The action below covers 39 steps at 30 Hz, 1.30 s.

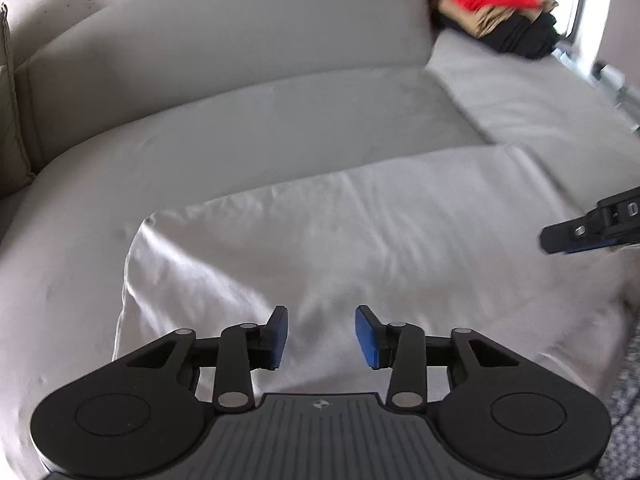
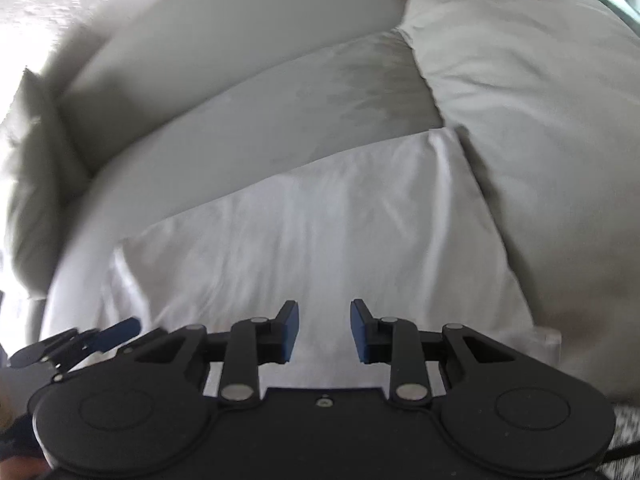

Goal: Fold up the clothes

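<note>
White garment (image 1: 360, 240) lies flat ahead of both your tongs on the grey sofa (image 1: 240, 120), folded to a wrinkled rectangle | your left tongs (image 1: 321, 336) gape wide, empty | your right tongs (image 2: 324, 332) likewise | stacked clothes (image 1: 496, 8) far beyond, to the right

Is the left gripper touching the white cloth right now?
Cannot tell. In the left wrist view the left gripper is open over the white cloth, nothing between its pads, but no gap or contact shows plainly.
</note>
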Tool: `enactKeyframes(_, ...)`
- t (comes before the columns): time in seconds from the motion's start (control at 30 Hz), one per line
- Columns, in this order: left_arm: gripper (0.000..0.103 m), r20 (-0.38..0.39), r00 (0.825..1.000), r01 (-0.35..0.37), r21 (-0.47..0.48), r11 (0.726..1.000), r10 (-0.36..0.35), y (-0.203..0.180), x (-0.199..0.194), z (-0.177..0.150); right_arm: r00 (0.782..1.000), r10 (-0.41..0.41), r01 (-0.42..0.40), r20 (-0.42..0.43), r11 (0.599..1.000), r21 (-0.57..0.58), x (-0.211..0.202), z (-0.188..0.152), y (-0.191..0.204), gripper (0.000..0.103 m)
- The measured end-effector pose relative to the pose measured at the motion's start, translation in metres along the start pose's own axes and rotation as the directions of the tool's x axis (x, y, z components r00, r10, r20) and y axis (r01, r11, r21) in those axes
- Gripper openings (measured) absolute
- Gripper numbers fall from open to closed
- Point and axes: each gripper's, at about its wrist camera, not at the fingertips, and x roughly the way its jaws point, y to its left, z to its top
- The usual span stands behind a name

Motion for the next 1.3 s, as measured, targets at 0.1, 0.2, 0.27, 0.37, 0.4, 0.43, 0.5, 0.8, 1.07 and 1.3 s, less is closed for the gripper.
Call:
enactKeyframes(0.1, 0.029, -0.071, 0.993, 0.093, 0.022, 0.995, -0.091, 0.002, 0.004, -0.015, 0.997, -0.001, -0.001, -0.079, 0.999, -0.032, 0.01, -0.009, -0.006, 0.03)
enactKeyframes(0.2, 0.027, -0.063, 0.969, 0.245, 0.068, 0.967, -0.241, 0.005, -0.039, -0.053, 0.967, 0.133, -0.136, -0.22, 0.991, 0.001, -0.009, -0.036, -0.018, 0.029)
enactKeyframes(0.27, 0.03, -0.051, 0.946, 0.321, 0.045, 0.946, -0.319, 0.013, -0.07, -0.08, 0.938, 0.209, -0.214, -0.276, 0.977, 0.013, -0.035, -0.062, -0.026, 0.028)
enactKeyframes(0.37, 0.031, 0.025, 0.96, 0.28, 0.02, 0.96, -0.281, 0.022, -0.102, -0.107, 0.953, 0.202, -0.207, -0.225, 0.978, 0.003, -0.068, -0.088, -0.034, 0.029)
enactKeyframes(0.4, 0.031, 0.054, 0.964, 0.262, -0.001, 0.965, -0.262, 0.025, -0.108, -0.11, 0.962, 0.203, -0.203, -0.183, 0.979, 0.015, -0.074, -0.091, -0.037, 0.029)
enactKeyframes(0.43, 0.032, 0.083, 0.967, 0.245, -0.023, 0.969, -0.242, 0.027, -0.111, -0.11, 0.969, 0.202, -0.2, -0.142, 0.979, 0.027, -0.081, -0.094, -0.039, 0.029)
enactKeyframes(0.5, 0.032, 0.14, 0.97, 0.212, -0.068, 0.975, -0.201, 0.028, -0.111, -0.104, 0.977, 0.205, -0.203, -0.051, 0.978, 0.043, -0.084, -0.094, -0.037, 0.029)
enactKeyframes(0.8, 0.035, 0.083, 0.995, -0.054, -0.058, 0.997, 0.059, -0.004, -0.047, -0.076, 0.977, -0.151, 0.152, 0.153, 0.988, 0.002, -0.033, -0.07, -0.035, 0.026)
enactKeyframes(1.07, 0.035, 0.029, 0.995, -0.085, -0.203, 0.975, 0.093, 0.043, -0.08, -0.099, 0.968, -0.231, 0.237, 0.097, 0.97, -0.05, -0.066, -0.097, -0.045, 0.022)
enactKeyframes(1.3, 0.038, 0.214, 0.97, -0.076, -0.171, 0.982, 0.112, 0.036, -0.08, -0.077, 0.95, -0.042, 0.064, 0.311, 0.996, -0.058, -0.064, -0.077, -0.024, 0.019)
